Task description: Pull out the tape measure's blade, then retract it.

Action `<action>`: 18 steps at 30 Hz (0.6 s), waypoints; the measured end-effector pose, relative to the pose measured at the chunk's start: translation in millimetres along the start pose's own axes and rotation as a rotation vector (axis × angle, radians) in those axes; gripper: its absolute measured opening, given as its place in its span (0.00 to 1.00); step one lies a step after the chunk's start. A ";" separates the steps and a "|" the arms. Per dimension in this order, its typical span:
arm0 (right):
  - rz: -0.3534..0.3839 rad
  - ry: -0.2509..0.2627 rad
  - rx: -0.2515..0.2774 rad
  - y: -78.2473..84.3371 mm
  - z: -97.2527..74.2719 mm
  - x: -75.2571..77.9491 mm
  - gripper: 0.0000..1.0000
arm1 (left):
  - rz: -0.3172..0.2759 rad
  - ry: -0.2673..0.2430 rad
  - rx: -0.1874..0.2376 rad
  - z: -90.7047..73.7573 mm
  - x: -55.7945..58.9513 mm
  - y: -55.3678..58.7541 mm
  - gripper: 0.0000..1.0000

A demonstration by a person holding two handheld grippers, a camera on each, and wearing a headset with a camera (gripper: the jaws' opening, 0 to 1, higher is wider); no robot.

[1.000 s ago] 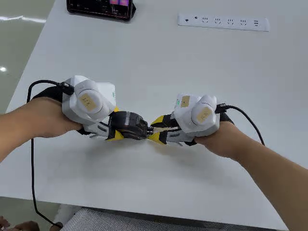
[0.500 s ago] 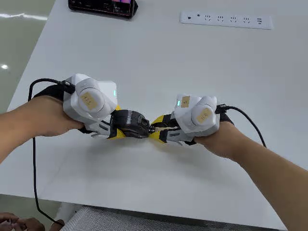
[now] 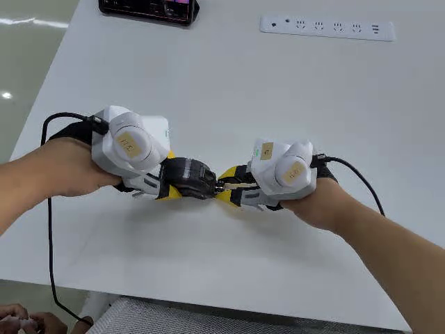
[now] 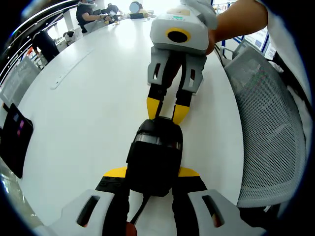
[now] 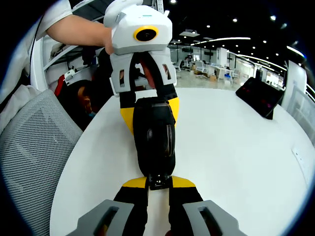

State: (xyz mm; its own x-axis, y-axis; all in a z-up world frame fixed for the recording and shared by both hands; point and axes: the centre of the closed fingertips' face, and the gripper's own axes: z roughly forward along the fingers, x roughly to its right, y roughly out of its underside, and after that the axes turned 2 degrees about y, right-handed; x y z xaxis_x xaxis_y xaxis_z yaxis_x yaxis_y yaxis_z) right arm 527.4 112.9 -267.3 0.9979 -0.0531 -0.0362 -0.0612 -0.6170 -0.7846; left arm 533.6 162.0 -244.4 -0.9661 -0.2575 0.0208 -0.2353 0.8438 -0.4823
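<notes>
Little has moved over the last second: the left gripper (image 3: 170, 178) still clamps the tape measure (image 3: 189, 179) and the right gripper (image 3: 227, 186) still meets it head-on, with both hands at most a touch nearer the near edge of the surface (image 3: 243, 90).

The tape measure's black case sits between the two grippers, close to the near edge and left of its middle. Whether it rests on the surface or hangs just over it cannot be told.

From the left gripper view, the left gripper (image 4: 152, 172) has its yellow-tipped fingers (image 4: 115, 172) spread to the case's width and pressed on both sides of the tape measure (image 4: 155, 157). The right gripper (image 4: 167, 110) points in from the far side, touching the case's mouth.

From the right gripper view, the right gripper (image 5: 158, 183) has its fingers (image 5: 135, 183) drawn narrow, pinched on the blade end (image 5: 158, 181) right at the tape measure (image 5: 154, 137), with almost no blade out. The left gripper (image 5: 150, 110) holds the case's far end.

A power strip (image 3: 327, 28) lies along the far edge, a dark tablet (image 3: 146, 8) at the far left corner. A cable (image 3: 49, 209) hangs off the left edge.
</notes>
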 end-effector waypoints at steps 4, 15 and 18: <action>0.004 0.002 0.000 0.1 -0.2 0.1 0.11 | 0.000 -0.001 0.001 -0.2 -0.1 0.2 0.28; 0.026 0.029 -0.001 0.8 -3.5 1.1 0.09 | 0.020 -0.012 -0.004 -0.9 0.6 1.7 0.28; 0.024 0.028 0.001 1.1 -3.7 1.0 0.08 | 0.023 -0.010 -0.011 -0.4 0.5 1.5 0.28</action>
State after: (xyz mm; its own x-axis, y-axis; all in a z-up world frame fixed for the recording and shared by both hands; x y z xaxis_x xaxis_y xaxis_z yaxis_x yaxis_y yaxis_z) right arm 528.3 109.3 -265.9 0.9953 -0.0894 -0.0378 -0.0850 -0.6142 -0.7846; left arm 532.7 163.3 -244.8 -0.9703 -0.2420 0.0012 -0.2138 0.8549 -0.4728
